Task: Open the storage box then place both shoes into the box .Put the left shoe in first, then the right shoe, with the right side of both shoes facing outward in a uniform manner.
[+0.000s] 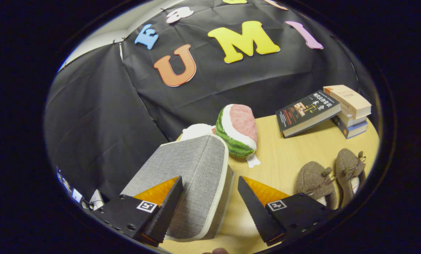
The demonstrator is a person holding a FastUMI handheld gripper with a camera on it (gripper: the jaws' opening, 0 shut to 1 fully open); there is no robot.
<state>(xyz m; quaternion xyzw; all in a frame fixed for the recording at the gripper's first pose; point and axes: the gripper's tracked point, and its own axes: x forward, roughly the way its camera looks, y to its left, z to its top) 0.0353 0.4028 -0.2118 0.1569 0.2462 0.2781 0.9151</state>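
Two shoes [332,178], four books [337,109], one box [192,169].

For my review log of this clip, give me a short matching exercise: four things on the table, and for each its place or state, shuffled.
Things:
1. storage box
2. shoes
3. watermelon plush
4. dark book

Places or states:
A. leaning on a stack of books
B. side by side on the table, beyond one finger
C. just behind the box
D. lid closed, between the open fingers of the gripper

Pairs: 1-D, 2-B, 3-C, 4-A
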